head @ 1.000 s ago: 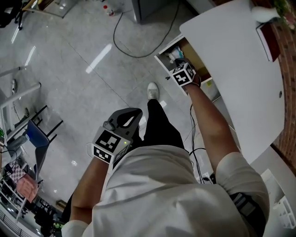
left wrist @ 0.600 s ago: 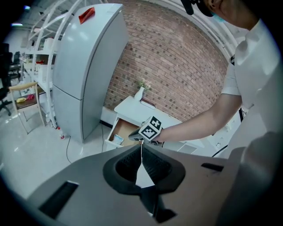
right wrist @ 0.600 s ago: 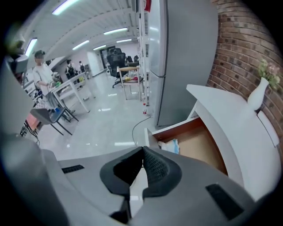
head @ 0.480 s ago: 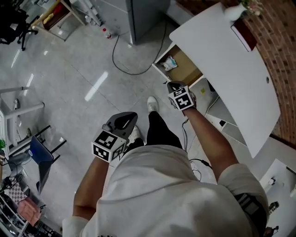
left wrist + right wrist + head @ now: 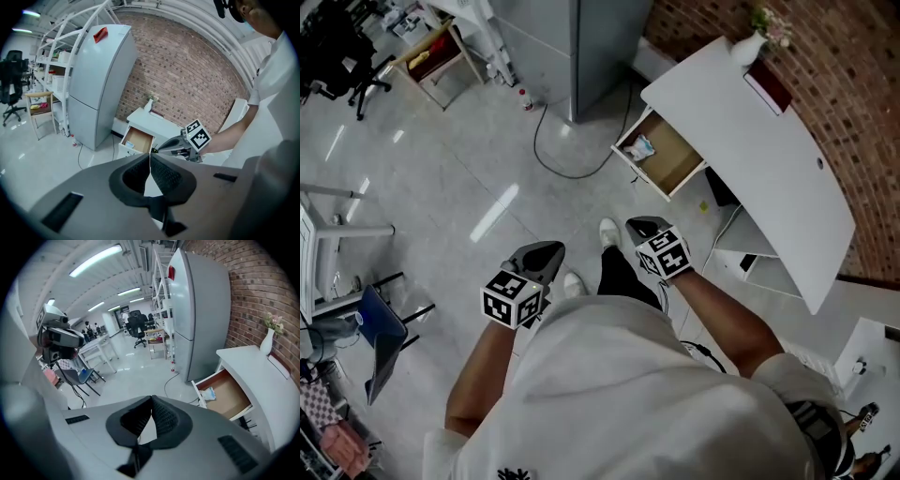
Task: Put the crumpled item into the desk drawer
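Your left gripper (image 5: 150, 158) has its jaws clenched tip to tip, with nothing between them. It hangs over the grey floor (image 5: 441, 169) in front of you. Your right gripper (image 5: 151, 400) is clenched too and just as empty. In the head view it sits close to your leg, well apart from the desk.

The crumpled item (image 5: 209, 393) lies inside the open drawer (image 5: 232, 401), near the front panel, on the bare wooden bottom. The drawer is pulled out from under the white tabletop (image 5: 750, 159), at the end nearest the tall grey fridge (image 5: 201, 310).

At the tabletop's far end a white vase (image 5: 749, 46) with flowers stands upright, just beside a flat dark red item (image 5: 769, 86). A brick wall (image 5: 187, 75) runs behind the desk. A black cable (image 5: 572, 171) loops across the floor between the fridge and the drawer. Off to your left stand a blue chair (image 5: 380, 323) and a small wooden table (image 5: 441, 56).
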### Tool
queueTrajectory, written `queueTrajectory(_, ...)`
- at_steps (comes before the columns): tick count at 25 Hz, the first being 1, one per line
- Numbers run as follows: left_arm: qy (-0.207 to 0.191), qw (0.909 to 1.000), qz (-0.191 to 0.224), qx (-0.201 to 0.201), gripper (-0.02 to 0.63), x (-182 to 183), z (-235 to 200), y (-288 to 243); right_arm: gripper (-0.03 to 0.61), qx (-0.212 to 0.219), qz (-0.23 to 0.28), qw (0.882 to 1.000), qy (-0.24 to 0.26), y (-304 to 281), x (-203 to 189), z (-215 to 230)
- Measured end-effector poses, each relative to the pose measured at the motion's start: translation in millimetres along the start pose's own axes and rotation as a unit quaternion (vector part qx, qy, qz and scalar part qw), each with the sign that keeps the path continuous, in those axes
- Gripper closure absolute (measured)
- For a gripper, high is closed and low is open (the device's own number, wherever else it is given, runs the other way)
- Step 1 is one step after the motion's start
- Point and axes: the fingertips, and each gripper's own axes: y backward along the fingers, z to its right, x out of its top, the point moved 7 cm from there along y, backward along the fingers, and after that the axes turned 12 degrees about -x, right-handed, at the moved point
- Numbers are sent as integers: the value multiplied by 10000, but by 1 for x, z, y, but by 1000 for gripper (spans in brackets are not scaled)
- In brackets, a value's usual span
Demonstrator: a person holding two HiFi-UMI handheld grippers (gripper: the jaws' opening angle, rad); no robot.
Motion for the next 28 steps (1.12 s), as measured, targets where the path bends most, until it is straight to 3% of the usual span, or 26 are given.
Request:
queueTrajectory(12,-112,9998,132,-88,589,-51,46,66,549,211,651,9977,40,94,-4,-109)
queueTrajectory(28,-64,9999,125,20,589,-81,61,91,549,424,840,9954,150,120,-5,-153)
